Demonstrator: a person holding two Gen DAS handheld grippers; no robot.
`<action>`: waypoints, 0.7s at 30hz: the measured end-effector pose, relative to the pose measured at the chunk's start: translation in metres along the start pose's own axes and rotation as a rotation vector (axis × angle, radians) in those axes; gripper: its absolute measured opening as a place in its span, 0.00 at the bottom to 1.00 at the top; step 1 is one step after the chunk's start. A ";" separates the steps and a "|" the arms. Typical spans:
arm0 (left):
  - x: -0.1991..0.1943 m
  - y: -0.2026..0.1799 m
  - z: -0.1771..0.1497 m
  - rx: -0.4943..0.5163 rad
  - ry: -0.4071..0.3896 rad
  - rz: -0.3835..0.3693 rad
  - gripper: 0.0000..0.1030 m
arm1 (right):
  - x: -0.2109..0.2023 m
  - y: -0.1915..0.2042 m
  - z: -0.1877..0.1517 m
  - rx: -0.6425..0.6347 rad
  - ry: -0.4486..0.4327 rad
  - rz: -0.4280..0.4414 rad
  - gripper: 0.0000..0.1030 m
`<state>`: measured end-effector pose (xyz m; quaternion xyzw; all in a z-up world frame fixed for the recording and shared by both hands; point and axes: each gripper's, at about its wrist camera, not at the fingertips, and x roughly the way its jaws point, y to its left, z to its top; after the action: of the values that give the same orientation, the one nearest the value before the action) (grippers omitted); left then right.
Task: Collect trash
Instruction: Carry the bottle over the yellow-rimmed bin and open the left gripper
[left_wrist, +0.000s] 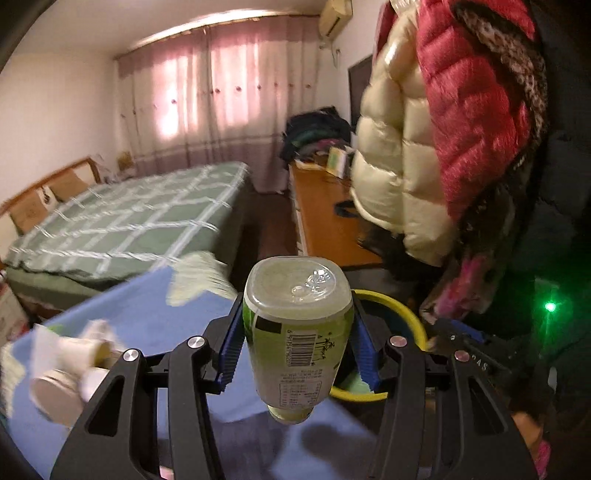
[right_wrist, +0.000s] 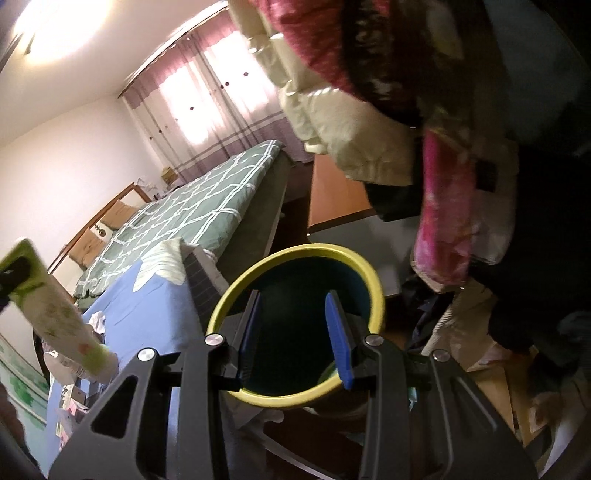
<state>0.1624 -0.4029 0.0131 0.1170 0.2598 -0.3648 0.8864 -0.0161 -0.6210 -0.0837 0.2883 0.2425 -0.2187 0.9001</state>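
Observation:
My left gripper (left_wrist: 297, 347) is shut on a green-labelled plastic bottle (left_wrist: 299, 332), held base-forward above the blue table edge. The bottle also shows at the far left of the right wrist view (right_wrist: 55, 314). A yellow-rimmed dark bin (right_wrist: 295, 332) sits beside the table; its rim shows just behind the bottle in the left wrist view (left_wrist: 406, 314). My right gripper (right_wrist: 293, 338) is open and empty, directly over the bin's mouth. Paper cups (left_wrist: 74, 365) and crumpled white trash lie on the blue table (left_wrist: 147, 317).
Hanging coats, cream and red (left_wrist: 443, 147), crowd the right side close to the bin. A green checked bed (left_wrist: 129, 218) lies behind the table, and an orange desk (left_wrist: 325, 214) stands beyond the bin. Clutter lies on the floor at the right (right_wrist: 480, 350).

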 end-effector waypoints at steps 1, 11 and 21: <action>0.011 -0.008 -0.001 -0.001 0.013 -0.007 0.50 | -0.001 -0.004 0.000 0.005 0.000 -0.002 0.33; 0.084 -0.053 -0.007 -0.034 0.039 -0.052 0.50 | -0.003 -0.032 -0.003 0.052 0.008 -0.013 0.33; 0.152 -0.071 -0.046 -0.049 0.282 -0.047 0.50 | 0.004 -0.041 -0.010 0.066 0.036 -0.026 0.33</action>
<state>0.1861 -0.5243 -0.1095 0.1395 0.3930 -0.3589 0.8351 -0.0382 -0.6463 -0.1102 0.3186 0.2549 -0.2333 0.8826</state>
